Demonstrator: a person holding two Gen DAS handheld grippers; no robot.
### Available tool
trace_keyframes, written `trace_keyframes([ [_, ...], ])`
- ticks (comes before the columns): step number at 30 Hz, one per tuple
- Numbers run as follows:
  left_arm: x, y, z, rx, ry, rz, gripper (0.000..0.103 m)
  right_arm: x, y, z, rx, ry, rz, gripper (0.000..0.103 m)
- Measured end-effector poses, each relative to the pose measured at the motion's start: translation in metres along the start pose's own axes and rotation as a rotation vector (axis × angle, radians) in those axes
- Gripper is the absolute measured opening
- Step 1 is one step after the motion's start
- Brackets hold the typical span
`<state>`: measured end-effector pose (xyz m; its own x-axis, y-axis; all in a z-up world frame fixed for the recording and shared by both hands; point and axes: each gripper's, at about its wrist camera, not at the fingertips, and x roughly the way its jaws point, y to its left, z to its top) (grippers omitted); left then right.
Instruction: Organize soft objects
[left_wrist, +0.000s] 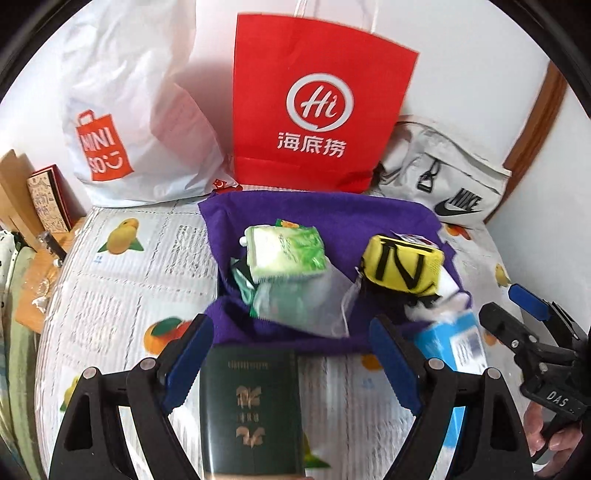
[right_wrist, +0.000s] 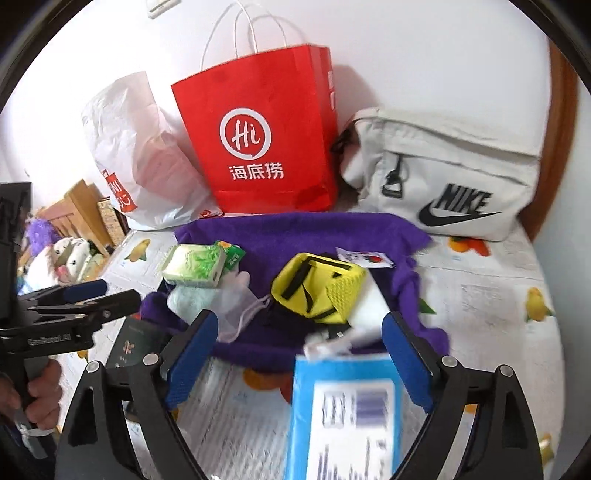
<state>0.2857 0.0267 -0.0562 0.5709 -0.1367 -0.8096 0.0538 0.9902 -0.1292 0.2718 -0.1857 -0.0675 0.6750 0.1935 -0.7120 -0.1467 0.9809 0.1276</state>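
A bed covered by a white sheet printed with oranges and lemons (left_wrist: 122, 280) is seen from both wrist views. On it a crumpled purple fleece cloth (left_wrist: 332, 218) is spread, and on that cloth the soft objects are gathered: a green-and-white pack of tissues (left_wrist: 284, 251), a translucent white mesh drawstring pouch (left_wrist: 314, 299) lying just below the pack and touching it, and a yellow padded pouch with black straps (left_wrist: 402, 266) to the right, well clear of the tissues.

The left gripper (left_wrist: 291, 354) is held released, its blue-padded jaws standing wide apart; a dark green booklet with gold lettering (left_wrist: 251, 410) lies between them on the sheet, with a clear gap on each side. The right gripper (right_wrist: 295, 354) is likewise released, its jaws wide apart, and a light blue carton with a white printed label (right_wrist: 343, 413) is seen between them, blurred and not pressed by either pad.

Behind the cloth, against the white wall, a white plastic shopping bag with an orange logo (left_wrist: 122, 122), a red paper carrier bag with white handles (left_wrist: 314, 99) and a pale grey fabric bag with a black swoosh logo (right_wrist: 454, 177) are lined up.
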Motion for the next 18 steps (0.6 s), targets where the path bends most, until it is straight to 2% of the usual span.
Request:
trace_keyframes([
  [5, -0.034, -0.009, -0.025, 0.018, -0.036, 0.008, 0.086, -0.032, 0.008, -0.021, 0.01, -0.027, -0.049, 0.095],
  [8, -0.055, -0.013, -0.042, 0.026, -0.06, 0.006, 0.091, -0.053, 0.01, -0.033, 0.048, -0.035, -0.026, 0.096],
  [18, -0.103, -0.018, -0.094, 0.018, -0.102, 0.01, 0.092, -0.115, 0.02, -0.078, 0.078, -0.058, -0.06, 0.096],
])
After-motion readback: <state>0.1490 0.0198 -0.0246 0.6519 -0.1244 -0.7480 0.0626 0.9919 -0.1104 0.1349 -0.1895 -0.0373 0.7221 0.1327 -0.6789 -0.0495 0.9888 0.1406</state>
